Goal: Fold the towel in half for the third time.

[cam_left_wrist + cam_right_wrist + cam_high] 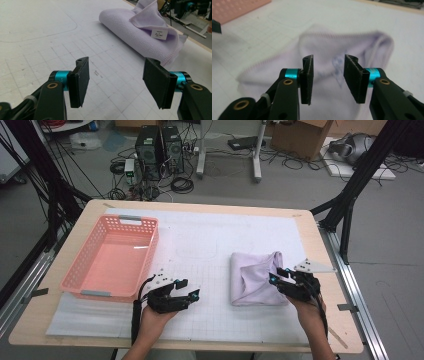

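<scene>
A folded lilac cloth (252, 277) lies on the white gridded mat, right of centre. In the left gripper view the lilac cloth (140, 32) carries a small white label (159, 34) and lies ahead to the right. My left gripper (187, 288) is open over bare mat, well left of the cloth, with nothing between its jaws (116, 82). My right gripper (276, 275) hovers open over the cloth's right edge. Seen from the right gripper view, the blurred cloth (287, 67) lies beneath my right gripper (328, 77), and the jaws stand apart with nothing clamped.
A pink plastic basket (85, 267), with nothing in it, sits on the left of the mat (200, 235). The wooden table edge (330, 270) runs close on the right. Cables and computer cases lie on the floor beyond the table.
</scene>
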`<state>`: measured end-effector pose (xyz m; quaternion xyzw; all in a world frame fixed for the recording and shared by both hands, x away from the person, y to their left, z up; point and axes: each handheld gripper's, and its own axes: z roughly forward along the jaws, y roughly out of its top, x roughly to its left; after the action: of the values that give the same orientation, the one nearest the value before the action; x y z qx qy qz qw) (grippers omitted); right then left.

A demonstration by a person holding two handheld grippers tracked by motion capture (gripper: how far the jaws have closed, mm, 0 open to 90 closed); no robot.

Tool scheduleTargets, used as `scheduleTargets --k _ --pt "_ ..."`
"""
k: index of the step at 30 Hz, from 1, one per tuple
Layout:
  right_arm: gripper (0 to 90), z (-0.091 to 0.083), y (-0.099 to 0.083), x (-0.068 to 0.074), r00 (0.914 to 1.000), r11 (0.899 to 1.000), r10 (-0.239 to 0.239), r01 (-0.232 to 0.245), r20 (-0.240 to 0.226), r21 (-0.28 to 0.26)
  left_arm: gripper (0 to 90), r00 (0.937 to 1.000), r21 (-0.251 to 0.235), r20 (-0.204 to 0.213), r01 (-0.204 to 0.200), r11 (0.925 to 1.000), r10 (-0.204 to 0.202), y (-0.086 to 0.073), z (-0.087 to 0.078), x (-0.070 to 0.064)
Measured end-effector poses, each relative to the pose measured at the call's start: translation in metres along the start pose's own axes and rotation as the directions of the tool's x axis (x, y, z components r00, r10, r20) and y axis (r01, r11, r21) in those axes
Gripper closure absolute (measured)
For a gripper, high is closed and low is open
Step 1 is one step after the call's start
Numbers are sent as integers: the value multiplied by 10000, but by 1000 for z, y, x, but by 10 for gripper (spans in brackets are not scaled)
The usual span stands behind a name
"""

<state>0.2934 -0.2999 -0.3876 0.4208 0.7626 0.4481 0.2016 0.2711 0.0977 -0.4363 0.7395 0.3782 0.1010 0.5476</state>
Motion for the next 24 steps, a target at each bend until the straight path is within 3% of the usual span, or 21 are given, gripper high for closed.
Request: scheduleTargets --k 2,5,7,8,10,15,18,20,21,22,23,24 --pt "522 12 10 8 9997 9998 -176 177 -185 41 385 10000 16 22 19 10000 -19 0 0 0" --pt "557 42 16 20 9959 9913 -901 903 -61 952 385 10000 41 16 14 10000 -14 0 0 0" --pt "771 57 12 23 9900 9761 -1333 1230 461 1794 385 10000 51 23 7 10000 -7 -1 -1 0" --pt "849 61 9 22 9898 9716 -1335 1210 491 2033 384 10000 31 21 4 10000 -4 -1 -1 0" --pt "866 57 4 21 9908 9775 -1280 1184 444 1746 385 10000 62 25 8 10000 -9 -2 -1 1" --pt "866 19 -8 9 9975 9967 -656 642 268 495 385 10000 71 -2 8 10000 -8 -2 -1 1" --pt "856 -3 -19 -2 9987 9987 -416 407 290 314 385 10000 67 -28 8 10000 -8 -2 -1 0" --pt "816 -8 -27 -7 9993 9975 -247 228 282 668 385 10000 24 -39 35 10000 -35 -2 -1 1" --pt "751 -11 -30 -11 9994 9970 -203 181 287 752 385 10000 3 -36 80 10000 -80 -2 -1 1" --pt "677 -14 -32 -13 9994 9974 -33 10 330 717 385 10000 -17 -30 92 10000 -92 -1 -1 1" --pt "660 -19 -32 -15 9993 9982 294 -306 229 517 385 10000 -23 -37 73 10000 -73 -1 -1 1" --pt "619 -22 -31 -15 9992 9988 326 -334 250 355 385 10000 -5 -30 84 10000 -84 -1 -2 2"
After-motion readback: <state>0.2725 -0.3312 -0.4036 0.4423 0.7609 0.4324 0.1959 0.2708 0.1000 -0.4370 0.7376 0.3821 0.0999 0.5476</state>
